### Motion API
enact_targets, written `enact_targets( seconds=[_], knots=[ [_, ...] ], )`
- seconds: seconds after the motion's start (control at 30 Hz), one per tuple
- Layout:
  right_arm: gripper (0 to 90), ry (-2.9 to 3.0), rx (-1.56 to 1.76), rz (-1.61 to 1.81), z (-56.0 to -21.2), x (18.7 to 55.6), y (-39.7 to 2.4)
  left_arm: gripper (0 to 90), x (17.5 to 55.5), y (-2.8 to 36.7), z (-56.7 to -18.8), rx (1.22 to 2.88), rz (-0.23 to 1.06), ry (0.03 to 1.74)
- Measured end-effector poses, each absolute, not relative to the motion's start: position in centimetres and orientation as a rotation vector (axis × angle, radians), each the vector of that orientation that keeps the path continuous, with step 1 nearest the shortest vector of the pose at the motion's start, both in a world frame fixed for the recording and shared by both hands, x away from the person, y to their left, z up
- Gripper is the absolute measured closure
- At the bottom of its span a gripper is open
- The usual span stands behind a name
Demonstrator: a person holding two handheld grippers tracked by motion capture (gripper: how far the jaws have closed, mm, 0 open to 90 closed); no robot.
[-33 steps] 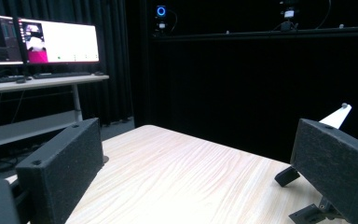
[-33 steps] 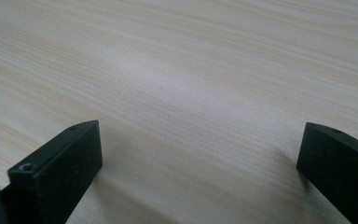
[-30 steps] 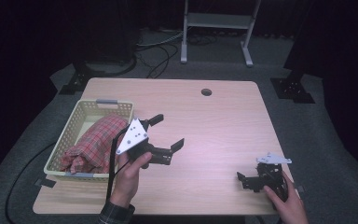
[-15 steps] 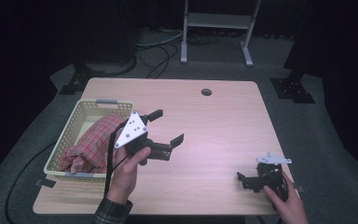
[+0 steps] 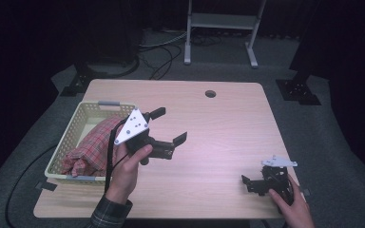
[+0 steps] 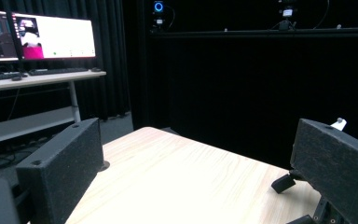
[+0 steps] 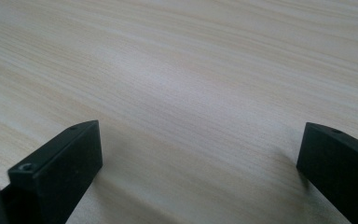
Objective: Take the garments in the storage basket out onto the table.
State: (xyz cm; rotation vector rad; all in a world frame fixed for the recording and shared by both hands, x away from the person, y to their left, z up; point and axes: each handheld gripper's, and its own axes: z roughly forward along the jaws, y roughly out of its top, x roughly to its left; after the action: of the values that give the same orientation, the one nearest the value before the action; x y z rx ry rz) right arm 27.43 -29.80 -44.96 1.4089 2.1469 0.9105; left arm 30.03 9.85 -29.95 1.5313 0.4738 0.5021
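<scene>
At the near right edge of the table [image 5: 228,123], the right gripper [image 5: 259,183] rested with jaws spread, holding nothing. The left gripper [image 5: 168,126] was raised just beside the basket [image 5: 71,137], jaws wide apart and empty. A red plaid cloth [image 5: 92,149] lay in the basket.

Black gripper [image 5: 168,125], grey triangular plate, plaid sleeve [image 5: 108,214].

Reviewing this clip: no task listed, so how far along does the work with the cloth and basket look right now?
Looks done: the red plaid cloth lies bunched inside the basket. In hand: nothing; the left gripper is raised beside the basket with jaws open and empty, and the right gripper sits low at the table's near edge, jaws also open. Left: unclear, since nothing else lies on the tabletop.
</scene>
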Motion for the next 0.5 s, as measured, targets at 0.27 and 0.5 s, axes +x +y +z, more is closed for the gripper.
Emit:
enact_targets(
  seconds=[0.27, 0.5],
  knots=[
    [0.0, 2.147, 1.409, 0.910, -45.0, 27.4, -29.8, 2.2, 30.2, 10.1, -28.6, 1.530, 0.508, 0.466],
    [0.0, 2.147, 1.409, 0.910, -45.0, 27.4, -29.8, 2.2, 30.5, 10.5, -27.9, 1.550, 0.512, 0.476]
  ],
)
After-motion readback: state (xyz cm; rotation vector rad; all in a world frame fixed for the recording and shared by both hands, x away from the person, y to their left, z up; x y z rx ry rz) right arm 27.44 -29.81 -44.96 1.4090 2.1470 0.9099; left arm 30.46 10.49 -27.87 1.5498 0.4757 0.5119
